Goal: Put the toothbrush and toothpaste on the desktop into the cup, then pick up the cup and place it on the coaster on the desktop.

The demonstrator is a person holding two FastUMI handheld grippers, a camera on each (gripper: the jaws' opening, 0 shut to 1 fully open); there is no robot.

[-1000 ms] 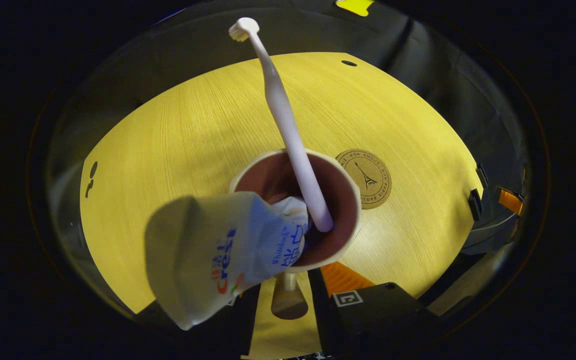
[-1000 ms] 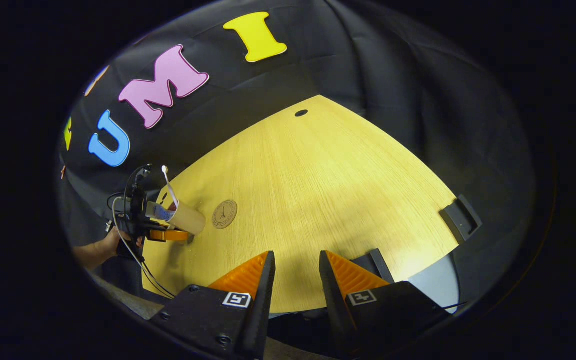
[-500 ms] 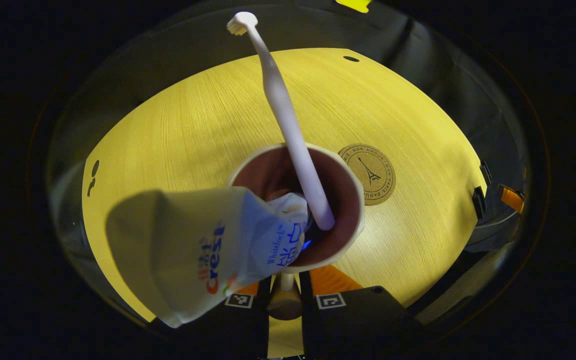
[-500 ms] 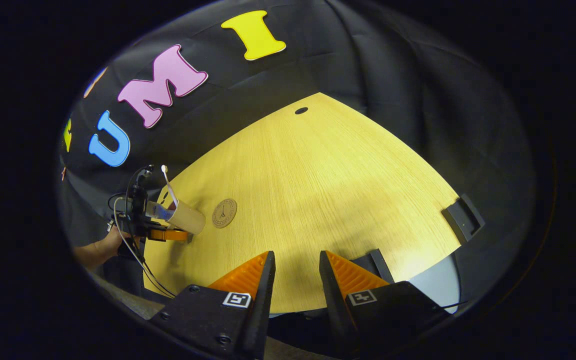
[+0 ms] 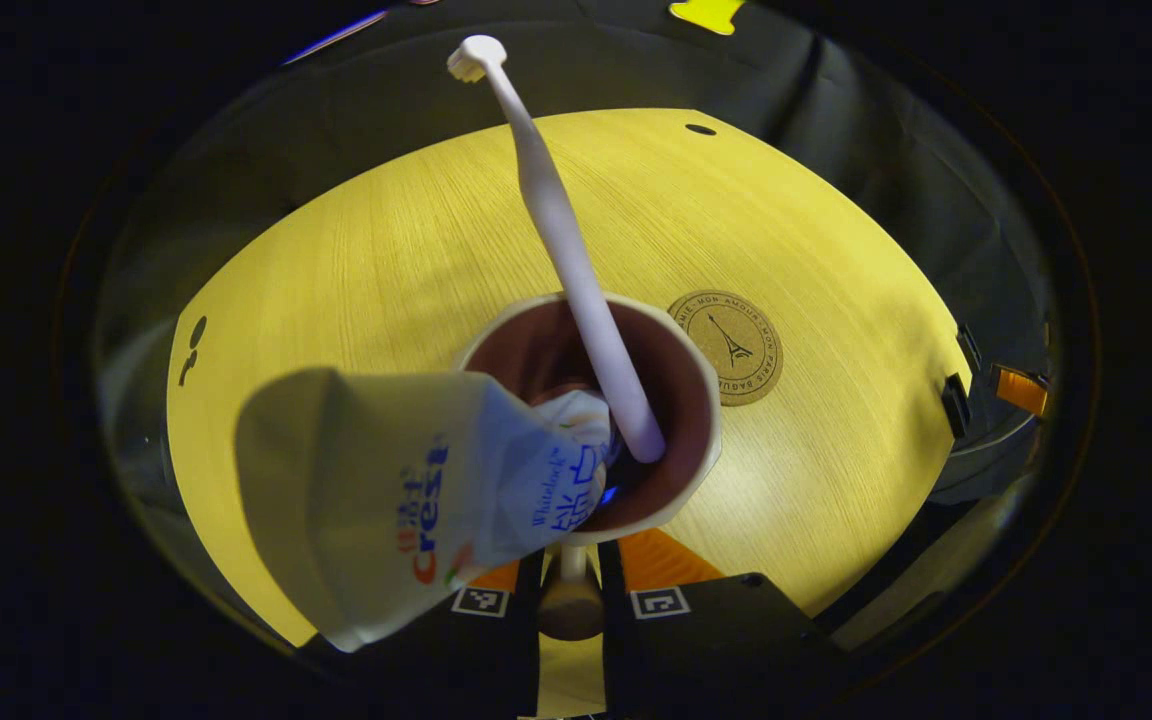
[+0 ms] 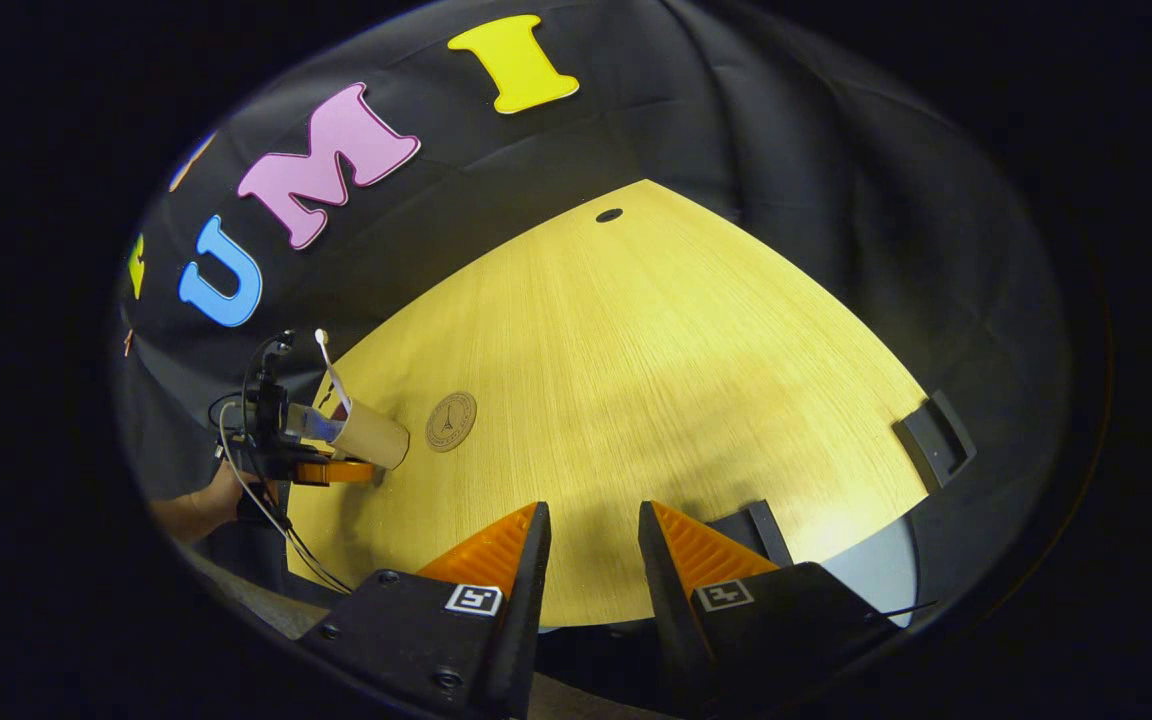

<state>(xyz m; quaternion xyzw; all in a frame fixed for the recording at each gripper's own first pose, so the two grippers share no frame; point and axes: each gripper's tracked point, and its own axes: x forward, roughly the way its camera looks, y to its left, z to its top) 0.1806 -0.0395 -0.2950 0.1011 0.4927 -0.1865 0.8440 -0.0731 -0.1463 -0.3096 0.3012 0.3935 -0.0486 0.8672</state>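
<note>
In the left gripper view a beige cup (image 5: 704,470) with a brown inside stands just ahead of my left gripper (image 5: 569,562). A white toothbrush (image 5: 561,235) sticks up out of the cup, and a white toothpaste tube (image 5: 386,500) leans out over its near rim. The left fingers are shut on the cup's handle (image 5: 569,605) below the rim. The round cork coaster (image 5: 726,347) lies just right of the cup. The right gripper view has the cup (image 6: 371,440), the left gripper (image 6: 331,470) and the coaster (image 6: 451,421) far left. My right gripper (image 6: 591,525) is open and holds nothing.
The yellow wooden desktop (image 6: 636,380) stretches ahead, with a small dark hole (image 6: 609,215) near its far edge. Black brackets (image 6: 931,435) sit on its right edge. A hand (image 6: 211,500) and cables are behind the left gripper. Black cloth walls surround the desk.
The left fingers have closed in around the cup's handle. The toothpaste tube has shifted a little in the cup. The right gripper has stayed put.
</note>
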